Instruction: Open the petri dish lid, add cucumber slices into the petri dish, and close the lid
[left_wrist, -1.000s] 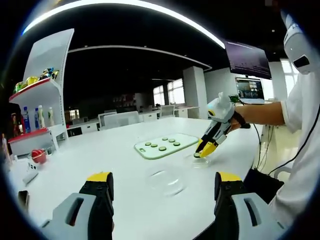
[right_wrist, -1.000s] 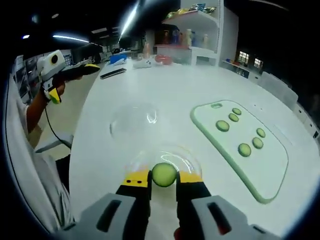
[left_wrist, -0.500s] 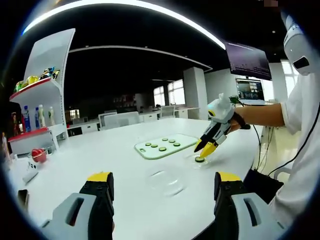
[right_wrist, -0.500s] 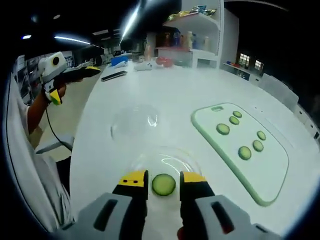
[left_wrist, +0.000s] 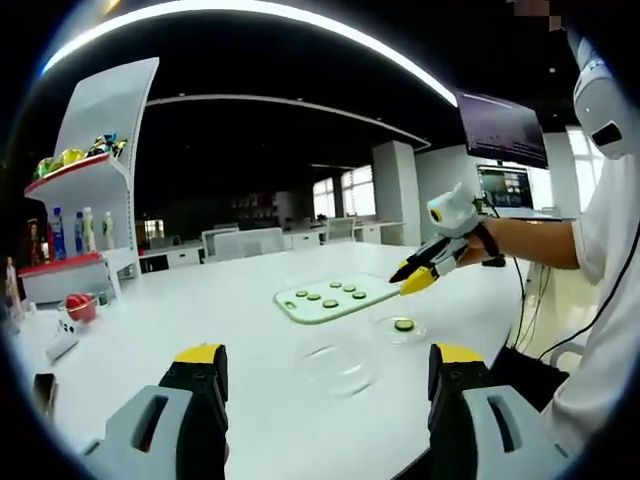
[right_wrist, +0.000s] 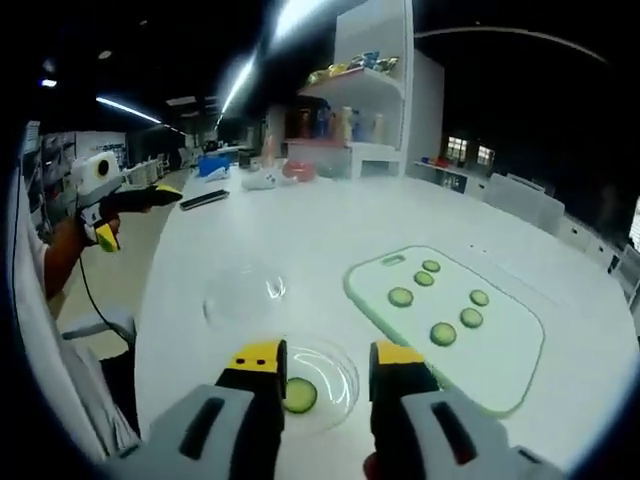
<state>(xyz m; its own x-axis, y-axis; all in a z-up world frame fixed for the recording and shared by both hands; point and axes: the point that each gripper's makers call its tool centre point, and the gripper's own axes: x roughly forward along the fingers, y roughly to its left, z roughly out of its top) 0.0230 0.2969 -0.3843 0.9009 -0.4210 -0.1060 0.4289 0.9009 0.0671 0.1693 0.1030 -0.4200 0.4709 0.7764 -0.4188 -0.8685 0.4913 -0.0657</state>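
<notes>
A clear petri dish (right_wrist: 318, 382) lies on the white table with one cucumber slice (right_wrist: 298, 395) in it; the same dish (left_wrist: 398, 328) and slice (left_wrist: 404, 325) appear in the left gripper view. The clear lid (right_wrist: 246, 295) lies apart on the table, also seen as the lid (left_wrist: 335, 362) nearer my left gripper. My right gripper (right_wrist: 325, 360) hovers open above the dish, nothing between its jaws. It shows raised over the dish as the right gripper (left_wrist: 412, 277). My left gripper (left_wrist: 328, 368) is open and held back from the lid.
A pale green cutting board (right_wrist: 450, 320) holds several cucumber slices beside the dish; the board (left_wrist: 335, 297) is also in the left gripper view. A white shelf unit (left_wrist: 75, 230) with bottles stands at the table's far end. A person's sleeve (left_wrist: 600, 250) is at the right.
My right gripper has opened, let the cucumber slice drop into the dish, and lifted up and away from it. The left gripper has stayed where it was.
</notes>
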